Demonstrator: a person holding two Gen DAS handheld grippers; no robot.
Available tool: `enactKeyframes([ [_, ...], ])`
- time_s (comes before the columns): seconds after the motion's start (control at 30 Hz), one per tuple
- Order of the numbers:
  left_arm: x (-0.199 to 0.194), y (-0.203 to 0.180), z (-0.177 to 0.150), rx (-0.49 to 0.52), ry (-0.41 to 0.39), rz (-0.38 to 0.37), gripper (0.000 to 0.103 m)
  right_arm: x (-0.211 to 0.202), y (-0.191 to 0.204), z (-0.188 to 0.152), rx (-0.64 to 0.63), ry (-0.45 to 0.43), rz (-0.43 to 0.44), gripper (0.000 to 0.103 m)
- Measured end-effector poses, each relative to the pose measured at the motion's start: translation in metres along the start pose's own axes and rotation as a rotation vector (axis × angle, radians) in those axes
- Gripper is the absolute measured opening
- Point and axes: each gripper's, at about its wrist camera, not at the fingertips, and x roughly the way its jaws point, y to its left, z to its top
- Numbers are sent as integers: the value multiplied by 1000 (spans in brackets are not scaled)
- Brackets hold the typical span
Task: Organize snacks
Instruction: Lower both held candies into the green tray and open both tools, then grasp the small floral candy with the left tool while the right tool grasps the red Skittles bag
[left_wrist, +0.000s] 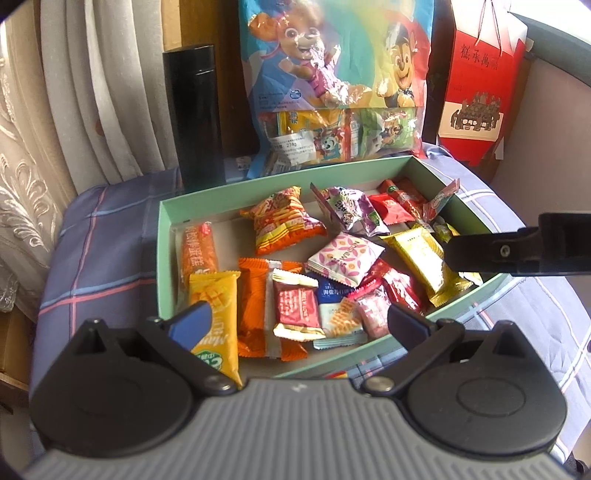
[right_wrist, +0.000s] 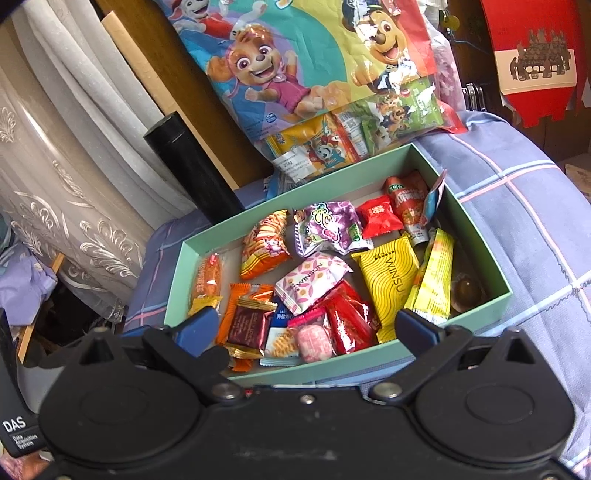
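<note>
Both the left gripper (left_wrist: 297, 317) and the right gripper (right_wrist: 306, 325) stand wide open over the near rim, gripping nothing. The mint-green box (left_wrist: 168, 236) holds loose snacks: a yellow mango bar (left_wrist: 218, 302) at 7 o'clock, a pink-patterned packet (right_wrist: 312, 280) in the middle, red packets (left_wrist: 402, 197) at 1 o'clock. Bare floor shows along its far wall. Beyond, at 12 o'clock, a cartoon snack bag (left_wrist: 332, 81) stands beside a black flask (left_wrist: 195, 118).

A lived-in home room, probably a bedroom. Pale curtains (left_wrist: 85, 96) with embroidered lace are hanging along the left of the frame, a checked blue bedsheet (left_wrist: 99, 251) is covering the soft surface at centre, and a cartoon snack bag (left_wrist: 332, 81), a black flask (left_wrist: 195, 118) and a red gift carton (left_wrist: 480, 96) are standing along the top.
</note>
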Motion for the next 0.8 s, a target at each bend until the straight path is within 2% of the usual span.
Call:
enactKeyframes([
  [0.17, -17, 14, -19, -22, -3, 14, 103, -12, 9, -14, -32, -8, -12, 103],
  [0.33, -20, 43, -46, -81, 30, 55, 103, -9, 15, -34, -40, 47, -12, 103],
  [0.53, -9, 70, -79, -119, 83, 125, 103, 5, 27, -58, -48, 117, 14, 103],
  [0.8, 11, 85, -107, -131, 136, 119, 103, 40, 54, -80, -75, 190, 17, 103],
])
